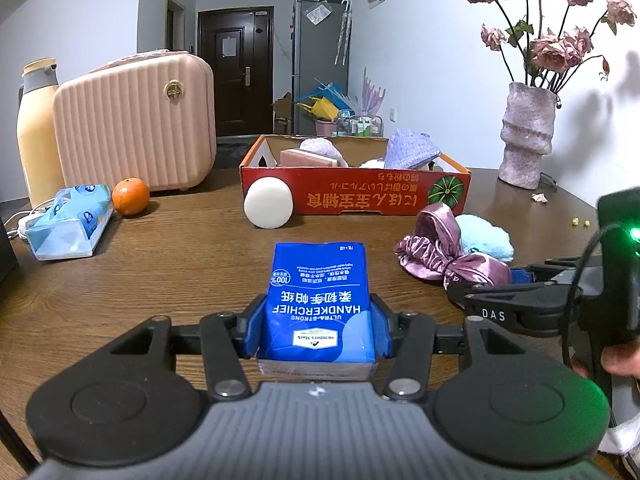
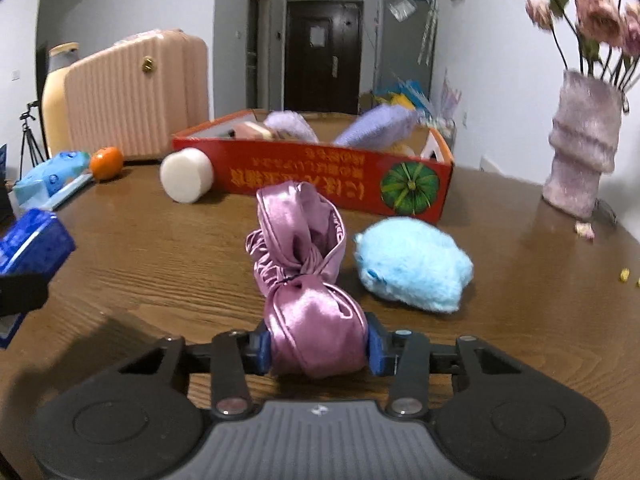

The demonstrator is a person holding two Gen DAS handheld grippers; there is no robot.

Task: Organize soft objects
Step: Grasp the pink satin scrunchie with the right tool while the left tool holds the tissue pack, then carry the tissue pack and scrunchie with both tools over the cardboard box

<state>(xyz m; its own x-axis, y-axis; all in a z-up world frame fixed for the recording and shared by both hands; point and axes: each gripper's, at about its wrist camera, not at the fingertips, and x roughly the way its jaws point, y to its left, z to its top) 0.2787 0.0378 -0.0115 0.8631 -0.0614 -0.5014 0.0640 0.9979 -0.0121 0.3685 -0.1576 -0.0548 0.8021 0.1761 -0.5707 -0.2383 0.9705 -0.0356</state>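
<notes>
1. A blue tissue pack with white lettering lies flat on the near middle of the table, its near end pinched between blue pads.
2. A pink satin bonnet, knotted in the middle, lies crumpled to the right, its near end squeezed between pads.
3. A fluffy light blue cloth sits just right of the bonnet.
4. A white round sponge leans on the red box at its near left corner.
5. The box, farther back, holds purple cloths and a pink sponge.
</notes>
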